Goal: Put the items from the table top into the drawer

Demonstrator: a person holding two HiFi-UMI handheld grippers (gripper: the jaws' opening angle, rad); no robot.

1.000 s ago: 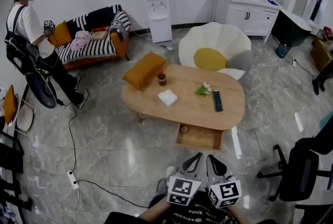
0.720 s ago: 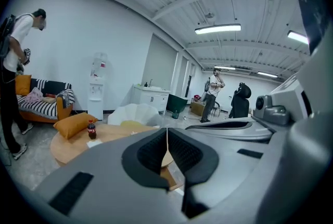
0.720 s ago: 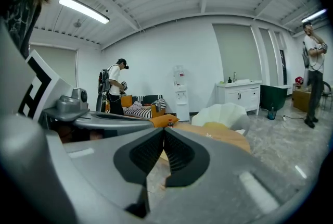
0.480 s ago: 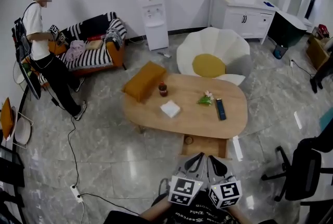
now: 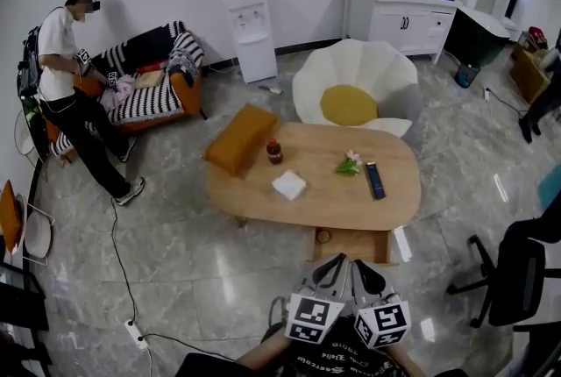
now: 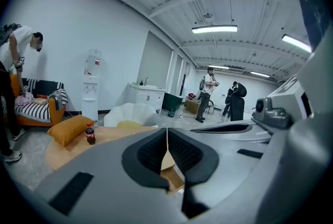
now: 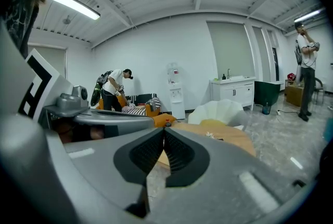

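Open drawer (image 5: 358, 247) sits nearer the jaws than a second ago. Closed and empty: left hand-held gripper (image 5: 331, 266), right hand-held gripper (image 5: 363, 270). Task looks barely begun. Still on the table (image 5: 324, 207): napkin (image 5: 288, 185), remote (image 5: 375, 180) with its long axis pointing away from the wearer, flower sprig (image 5: 349, 163), upright bottle (image 5: 274, 152).

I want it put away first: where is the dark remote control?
In the head view, the dark rectangular remote control lies on the right side of the oval wooden table, just right of the flower sprig.
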